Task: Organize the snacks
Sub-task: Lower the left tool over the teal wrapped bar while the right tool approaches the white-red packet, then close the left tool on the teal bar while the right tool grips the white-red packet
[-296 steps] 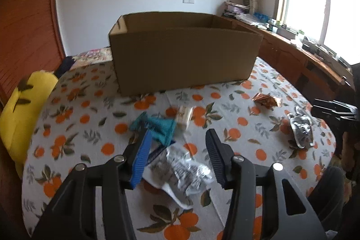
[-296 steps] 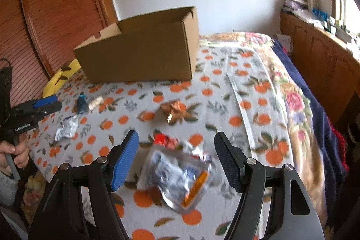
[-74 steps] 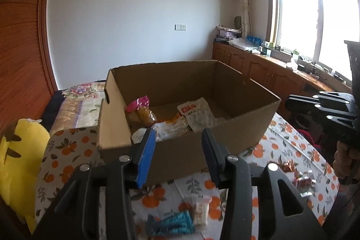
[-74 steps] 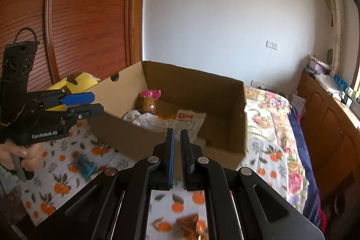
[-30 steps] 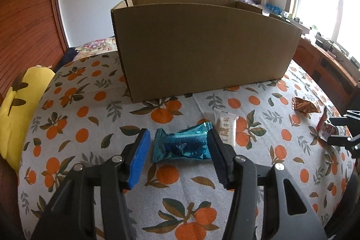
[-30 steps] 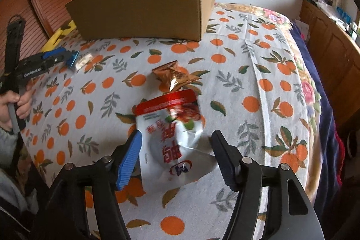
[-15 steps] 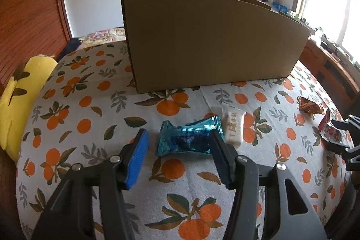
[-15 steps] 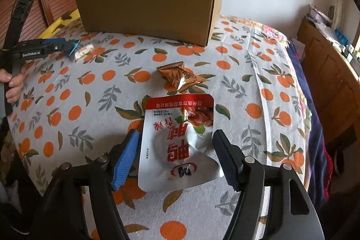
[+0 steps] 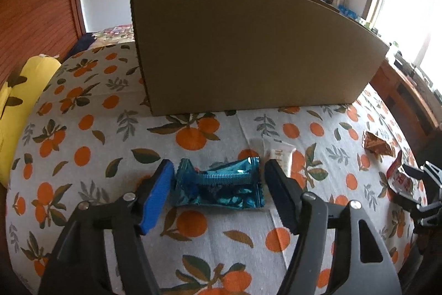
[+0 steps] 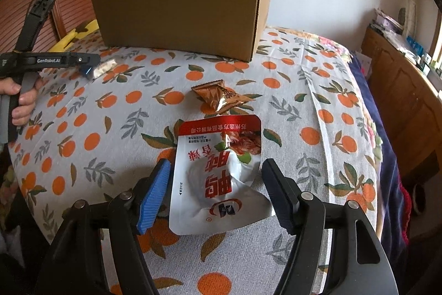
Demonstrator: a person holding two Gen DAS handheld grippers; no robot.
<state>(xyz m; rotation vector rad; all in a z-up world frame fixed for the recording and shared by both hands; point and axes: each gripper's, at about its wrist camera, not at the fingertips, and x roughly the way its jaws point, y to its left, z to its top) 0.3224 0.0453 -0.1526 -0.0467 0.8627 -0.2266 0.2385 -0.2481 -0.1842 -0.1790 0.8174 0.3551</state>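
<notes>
The left gripper (image 9: 218, 184) hangs low over the orange-print tablecloth (image 9: 83, 134), its jaws just widened and standing apart around a teal foil snack packet (image 9: 221, 188) — the pads flank it without pressing. A small white packet (image 9: 280, 154) lies just beside it, in front of the cardboard box (image 9: 248, 46). The right gripper (image 10: 215, 192) is likewise spread, straddling a white-and-red pouch (image 10: 221, 173) lying flat — nothing gripped. A bronze foil wrapper (image 10: 221, 96) rests just beyond the pouch.

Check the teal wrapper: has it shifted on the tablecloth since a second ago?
No. The teal wrapper lies beside the white packet, before the cardboard box, as before; the left gripper, jaws just opened wider, straddles it.
</notes>
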